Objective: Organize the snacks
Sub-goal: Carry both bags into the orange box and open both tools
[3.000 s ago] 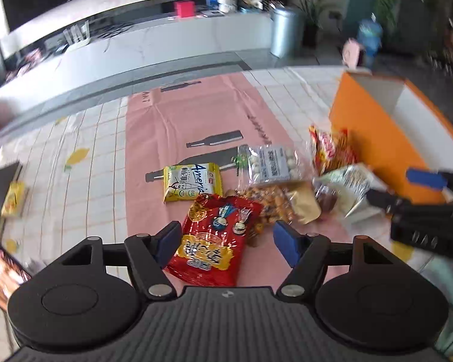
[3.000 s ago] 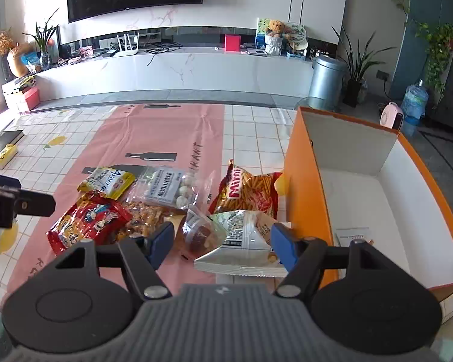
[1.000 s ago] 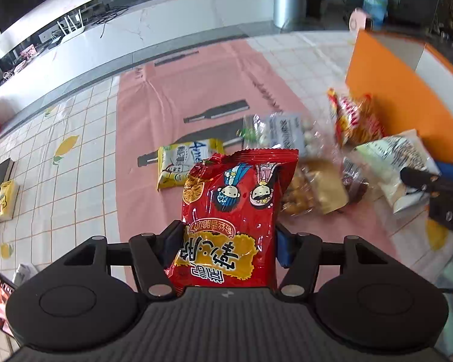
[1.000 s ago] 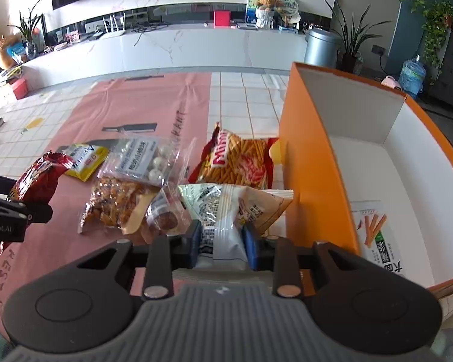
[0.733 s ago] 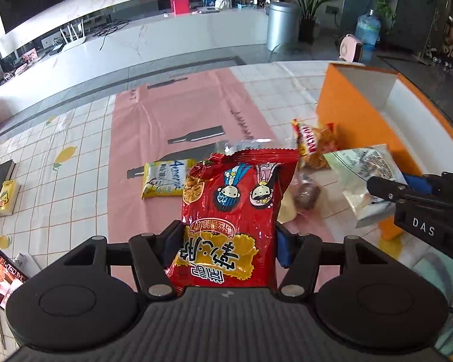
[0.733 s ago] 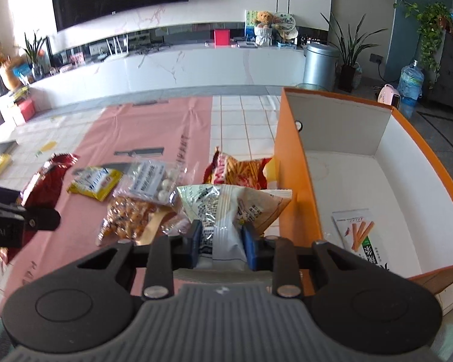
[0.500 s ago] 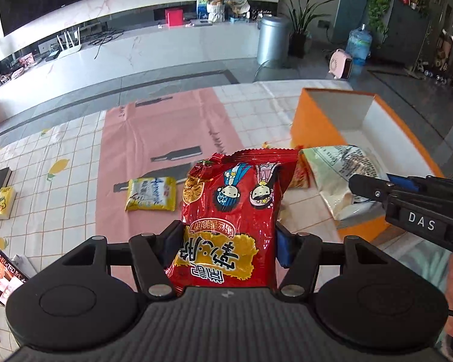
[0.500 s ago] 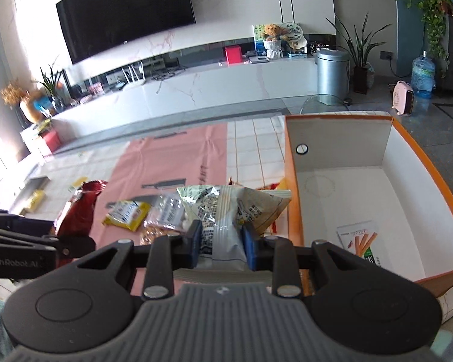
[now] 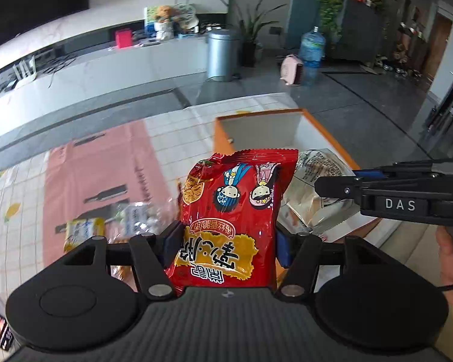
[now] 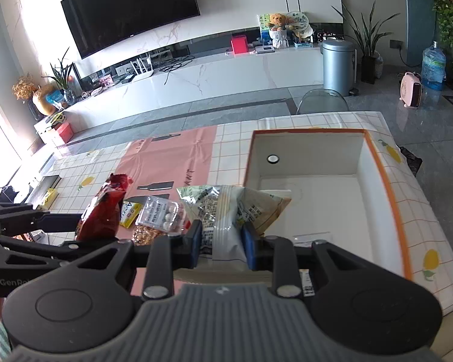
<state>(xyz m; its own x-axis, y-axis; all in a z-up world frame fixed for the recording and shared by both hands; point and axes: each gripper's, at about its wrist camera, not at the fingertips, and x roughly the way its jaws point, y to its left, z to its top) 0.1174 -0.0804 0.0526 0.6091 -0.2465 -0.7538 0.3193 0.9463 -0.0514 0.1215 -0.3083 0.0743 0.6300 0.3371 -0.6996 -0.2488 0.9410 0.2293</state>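
Observation:
My left gripper (image 9: 223,241) is shut on a red snack bag (image 9: 235,211) and holds it up in the air, left of the orange box (image 9: 220,138). The red bag also shows in the right wrist view (image 10: 102,211). My right gripper (image 10: 223,241) is shut on a white and green snack bag (image 10: 226,211), held above the box's near left corner; this bag shows in the left wrist view (image 9: 314,187). The orange box (image 10: 389,193) has white inner walls and a flat packet (image 10: 314,236) on its floor.
On the pink mat (image 10: 166,157) lie a yellow packet (image 10: 130,211), a clear bag of white balls (image 10: 160,211) and a bag of brown nuts (image 10: 145,233). The checked tablecloth (image 10: 422,226) ends close to the box's right side.
Both grippers have risen and moved toward the orange box, each carrying its bag. The view now looks down into the box from higher up.

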